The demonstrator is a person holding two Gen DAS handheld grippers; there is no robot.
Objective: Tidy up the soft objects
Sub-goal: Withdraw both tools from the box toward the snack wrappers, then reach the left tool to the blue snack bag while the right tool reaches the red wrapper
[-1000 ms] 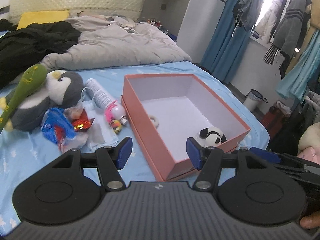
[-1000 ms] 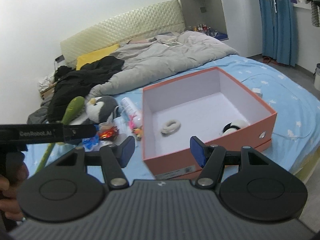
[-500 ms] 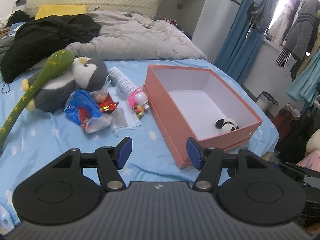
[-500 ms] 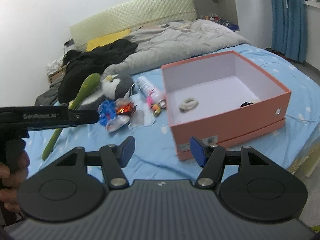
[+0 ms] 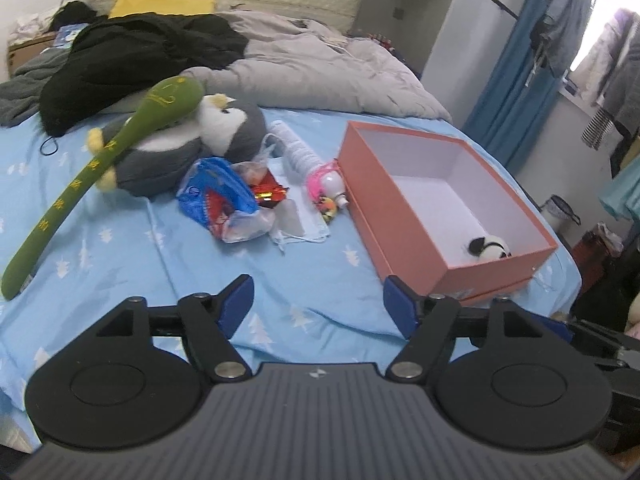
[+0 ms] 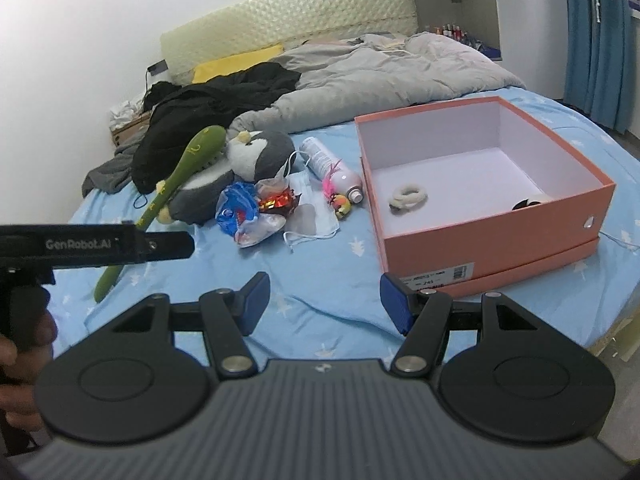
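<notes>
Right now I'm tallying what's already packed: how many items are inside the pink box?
2: a panda plush in the pink box's near right corner, a cream ring near its left wall. The near wall may hide more.

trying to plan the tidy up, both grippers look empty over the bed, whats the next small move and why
Probably ease the left gripper forward and down toward the penguin plush. Its jaws have just been opening and nothing sits between them; the right gripper is also open and empty. The orange box already holds a small panda toy and a white ring, while the plush still lies on the sheet.
</notes>
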